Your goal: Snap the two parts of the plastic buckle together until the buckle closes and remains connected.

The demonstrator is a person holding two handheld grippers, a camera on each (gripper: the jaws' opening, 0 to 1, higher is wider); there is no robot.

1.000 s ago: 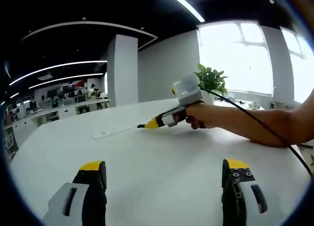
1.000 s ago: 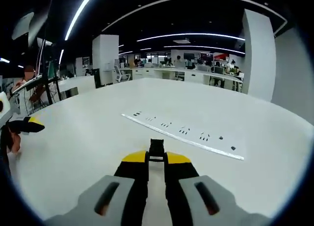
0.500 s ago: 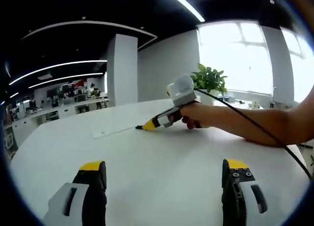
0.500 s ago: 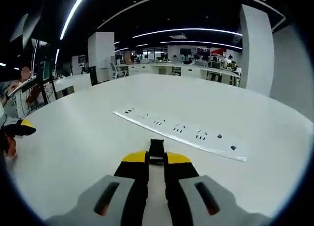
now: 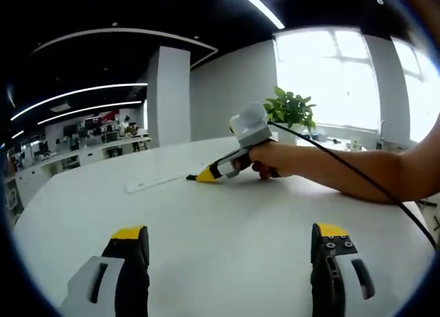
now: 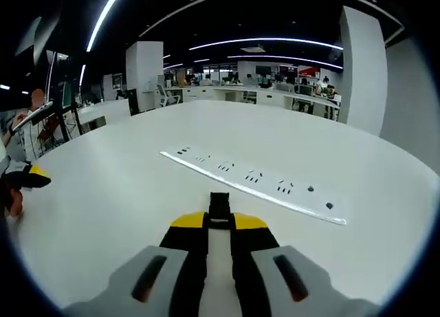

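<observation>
White laminate forms the large round tabletop [image 6: 124,193], which we see in both views. On it, well in from the edges, lies a long white power strip [image 6: 254,188]; in the left gripper view the same strip [image 5: 155,183] appears as a thin bar just beyond the right gripper's tips. A green potted plant [image 5: 292,111] stands at the far edge of the tabletop, in front of the bright window. In the left gripper view we see the left gripper [image 5: 230,238] with its two yellow-tipped jaws spread wide apart and nothing between them. Farther along the tabletop, a hand [image 5: 271,160] holds the right gripper [image 5: 201,177] low over the surface, with a black cable running back along the forearm. In the right gripper view, the right gripper [image 6: 219,218] has its jaws pressed nearly together, pinching a small black buckle part [image 6: 219,207] that projects forward past the yellow tips, above the tabletop and just short of the power strip.
</observation>
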